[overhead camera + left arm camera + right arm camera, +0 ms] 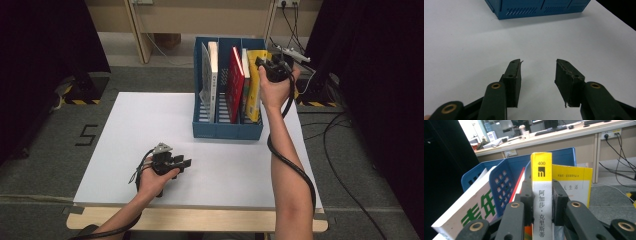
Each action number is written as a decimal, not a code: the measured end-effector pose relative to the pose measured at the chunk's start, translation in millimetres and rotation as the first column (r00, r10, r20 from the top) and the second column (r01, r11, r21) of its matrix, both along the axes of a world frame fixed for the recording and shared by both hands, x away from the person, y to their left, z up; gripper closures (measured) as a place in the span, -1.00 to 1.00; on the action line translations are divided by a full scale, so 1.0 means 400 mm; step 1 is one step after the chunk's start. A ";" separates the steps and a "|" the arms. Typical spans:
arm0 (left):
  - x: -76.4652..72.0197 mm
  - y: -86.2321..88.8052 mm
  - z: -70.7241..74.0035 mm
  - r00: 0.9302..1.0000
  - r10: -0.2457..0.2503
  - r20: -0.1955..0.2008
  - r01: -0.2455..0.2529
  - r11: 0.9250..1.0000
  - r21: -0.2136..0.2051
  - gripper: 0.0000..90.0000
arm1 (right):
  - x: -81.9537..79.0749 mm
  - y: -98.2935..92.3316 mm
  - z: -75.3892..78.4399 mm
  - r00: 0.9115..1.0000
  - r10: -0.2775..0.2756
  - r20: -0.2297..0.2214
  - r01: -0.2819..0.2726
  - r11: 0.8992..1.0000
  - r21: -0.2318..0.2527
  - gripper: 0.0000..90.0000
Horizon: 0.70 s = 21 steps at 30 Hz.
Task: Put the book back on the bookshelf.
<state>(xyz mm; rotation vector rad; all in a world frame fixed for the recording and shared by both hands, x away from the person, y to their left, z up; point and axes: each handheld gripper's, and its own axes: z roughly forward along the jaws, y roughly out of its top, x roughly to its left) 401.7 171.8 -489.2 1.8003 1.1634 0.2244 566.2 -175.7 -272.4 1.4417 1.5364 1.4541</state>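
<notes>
My right hand-held gripper (264,67) is up at the far right of the tabletop (125,150), over the rightmost compartment of the blue file rack (227,131). Its jaws are pressed on both sides of a yellow-and-white book (542,195), gripping it by the spine, which faces me in the right gripper view with a yellow top and a column of black characters down the white part. The book stands upright between the pads (557,203), nearly vertical, in the right end of the rack. Just behind it is a second yellow book (574,182), its cover facing the camera and leaning a little.

In the high view the rack sits toward the far side of the white tabletop, right of centre. Its middle compartment holds a red book (235,82), and the left one a white book (213,80) with a grey sheet (204,75) beside it. In the right gripper view the white book lies at lower left with green characters on its cover.

My left hand-held gripper (186,163) rests low over the near left part of the tabletop, well apart from the rack, pointing right. Its jaws stand open with bare white surface between them, holding nothing; the rack's blue front wall shows beyond them.
</notes>
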 end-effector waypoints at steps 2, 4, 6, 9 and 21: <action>0.000 0.001 0.000 1.000 0.002 0.001 -0.002 1.000 -0.002 0.23 | 0.004 -0.001 0.000 1.000 -0.004 -0.005 0.004 1.000 0.005 0.70; 0.001 -0.001 -0.002 1.000 -0.001 -0.003 0.001 1.000 -0.001 0.23 | 0.008 0.000 0.000 1.000 -0.006 -0.006 0.006 1.000 0.003 0.70; -0.001 -0.002 -0.003 1.000 -0.003 -0.004 0.003 1.000 -0.003 0.23 | 0.011 0.003 -0.002 1.000 -0.007 -0.003 0.007 1.000 -0.002 0.70; -0.001 0.000 -0.001 1.000 0.001 -0.003 -0.001 1.000 0.002 0.23 | 0.013 0.008 -0.003 1.000 -0.008 -0.010 0.007 1.000 -0.007 0.70; -0.001 -0.004 -0.001 1.000 -0.003 -0.001 0.003 1.000 0.000 0.23 | 0.004 0.009 -0.009 1.000 0.000 -0.026 0.000 1.000 -0.014 0.70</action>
